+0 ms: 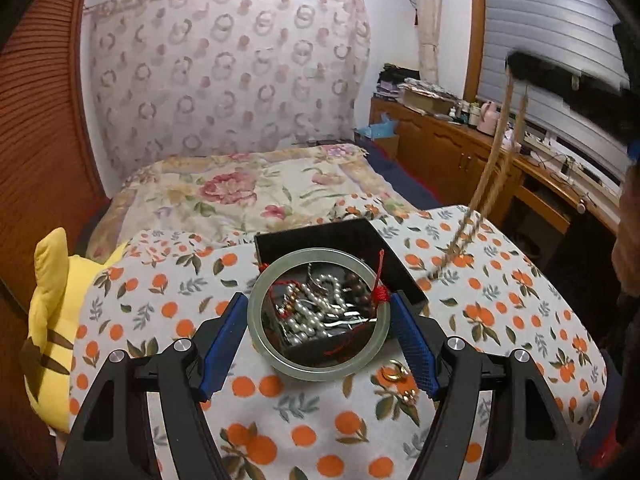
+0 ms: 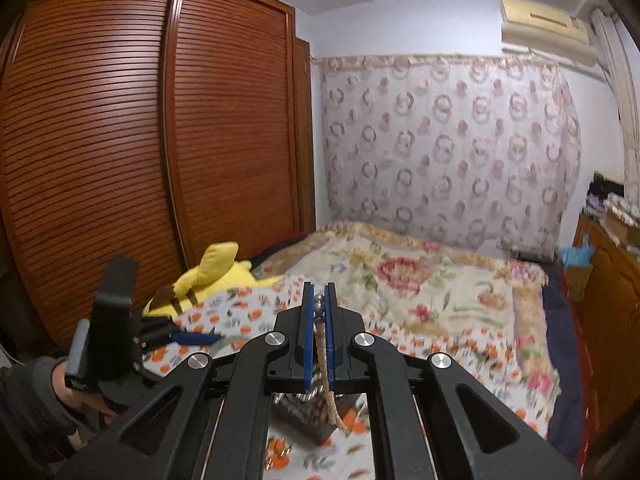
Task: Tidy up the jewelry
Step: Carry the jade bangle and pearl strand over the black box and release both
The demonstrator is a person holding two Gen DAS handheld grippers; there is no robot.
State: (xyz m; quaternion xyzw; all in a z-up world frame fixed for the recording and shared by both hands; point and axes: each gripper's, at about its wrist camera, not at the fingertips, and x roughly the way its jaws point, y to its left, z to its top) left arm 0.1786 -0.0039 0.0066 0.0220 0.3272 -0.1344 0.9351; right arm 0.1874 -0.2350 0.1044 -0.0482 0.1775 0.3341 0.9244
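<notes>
1. Left wrist view: the left gripper (image 1: 318,316) holds a pale green bangle (image 1: 318,364) across its width, one blue pad (image 1: 224,346) pressed to each side of the ring
2. The bangle hangs just above an open black jewelry box (image 1: 400,270), which rests on a cloth printed with oranges (image 1: 520,320); seen through the ring, the box contains a white pearl strand (image 1: 316,312), dark brown beads (image 1: 360,292) and a red knotted cord (image 1: 380,292)
3. Gold rings (image 1: 394,374) lie on the cloth just beside the bangle's near right edge
4. At upper right the right gripper, blurred, lifts a tan braided necklace (image 1: 494,152) whose lower end trails down to the cloth right of the box
5. A yellow plush toy (image 1: 52,320) lies at the left edge of the cloth
6. Right wrist view: the right gripper (image 2: 319,308) has its jaws nearly closed, clamping the braided necklace (image 2: 321,350), a silver bead (image 2: 319,302) showing between the pads
7. The necklace hangs below the jaws toward the blurred box (image 2: 304,408) on the cloth (image 2: 256,304)
8. The left gripper (image 2: 196,338) appears at lower left; its jaw state cannot be told from this side
</notes>
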